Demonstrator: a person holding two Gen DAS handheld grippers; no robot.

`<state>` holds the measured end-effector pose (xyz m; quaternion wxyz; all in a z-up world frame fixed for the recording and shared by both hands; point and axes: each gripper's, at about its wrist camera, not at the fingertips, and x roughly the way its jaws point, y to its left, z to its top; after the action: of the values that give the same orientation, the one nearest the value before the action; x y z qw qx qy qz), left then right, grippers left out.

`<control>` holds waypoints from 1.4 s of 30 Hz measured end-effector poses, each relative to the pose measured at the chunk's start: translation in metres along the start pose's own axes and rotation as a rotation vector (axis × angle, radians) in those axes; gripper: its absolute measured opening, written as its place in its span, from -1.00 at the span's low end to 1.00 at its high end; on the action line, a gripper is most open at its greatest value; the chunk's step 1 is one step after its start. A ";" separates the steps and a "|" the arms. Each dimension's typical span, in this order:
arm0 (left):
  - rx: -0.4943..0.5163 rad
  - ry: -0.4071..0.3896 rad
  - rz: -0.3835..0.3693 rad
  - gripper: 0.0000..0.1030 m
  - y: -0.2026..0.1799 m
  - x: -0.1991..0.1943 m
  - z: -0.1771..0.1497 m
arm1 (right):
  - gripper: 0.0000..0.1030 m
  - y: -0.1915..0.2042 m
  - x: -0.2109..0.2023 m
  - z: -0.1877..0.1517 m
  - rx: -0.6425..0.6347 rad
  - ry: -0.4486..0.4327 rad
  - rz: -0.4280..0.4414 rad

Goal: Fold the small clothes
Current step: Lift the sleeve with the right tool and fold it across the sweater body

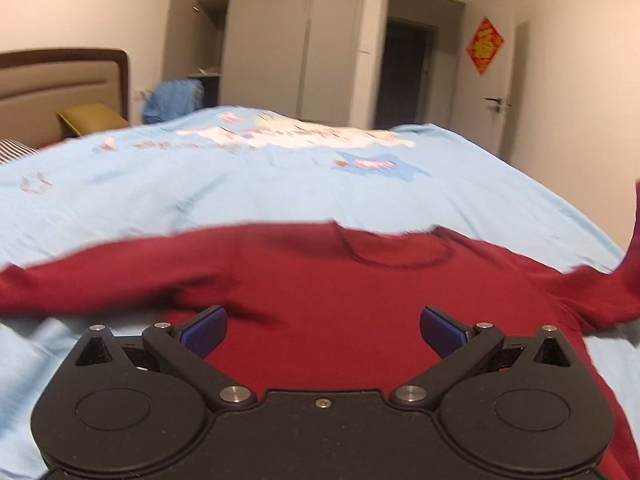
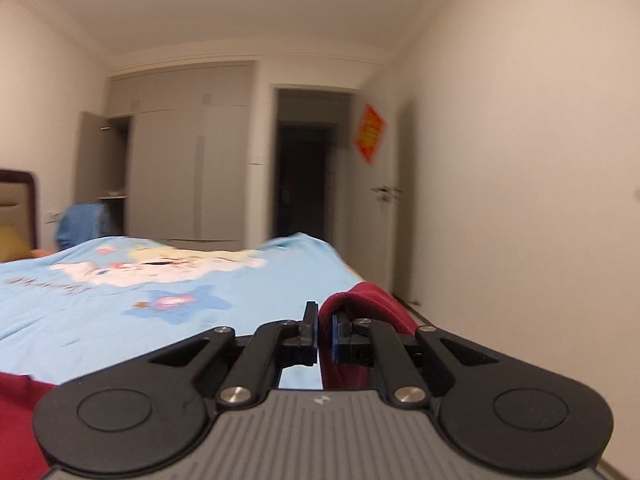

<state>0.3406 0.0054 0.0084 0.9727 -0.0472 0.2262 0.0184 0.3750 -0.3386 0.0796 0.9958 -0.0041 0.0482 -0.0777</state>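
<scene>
Dark red long-sleeved knit top (image 1: 320, 280) lies spread on light blue cartoon-print bedsheet (image 1: 200, 184), neckline at 12 o'clock. Left gripper (image 1: 323, 330) jaws wide open, empty, over the body. Right gripper (image 2: 325, 334) jaws pinched on a sleeve fold. Risk: thin pinch slips, sleeve drops, fold skews.

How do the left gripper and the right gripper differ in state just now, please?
The left gripper has its jaws spread wide, while the right gripper is shut. The left grips nothing and sits over the body of the dark red sweater; the right pinches a fold of that sweater, raised off the light blue bedcover. Both have black linkages and blue pads.
</scene>
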 end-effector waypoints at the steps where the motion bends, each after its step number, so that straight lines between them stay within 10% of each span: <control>1: -0.002 -0.007 0.015 0.99 0.004 -0.003 0.003 | -0.86 0.015 0.001 0.005 -0.023 -0.007 0.037; 9: -0.074 -0.027 0.049 0.99 0.045 -0.029 0.004 | -0.86 0.151 -0.009 -0.005 -0.258 -0.014 0.272; 16: -0.127 -0.012 0.091 0.99 0.070 -0.040 -0.008 | -0.86 0.275 -0.047 -0.089 -0.944 -0.003 0.392; 30: -0.228 0.008 0.108 0.99 0.092 -0.044 -0.017 | -0.79 0.291 -0.074 -0.186 -1.661 -0.227 0.431; 36: -0.212 0.021 0.105 0.99 0.089 -0.046 -0.021 | 0.24 0.289 -0.070 -0.141 -1.260 0.073 0.548; 42: -0.246 0.037 0.114 0.99 0.095 -0.047 -0.027 | 0.51 0.265 -0.043 -0.096 -0.687 0.412 0.739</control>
<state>0.2814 0.0961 -0.0029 0.9526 -0.1537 0.2427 0.1002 0.3643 -0.0701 -0.0156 0.8680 -0.2969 0.2634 0.2984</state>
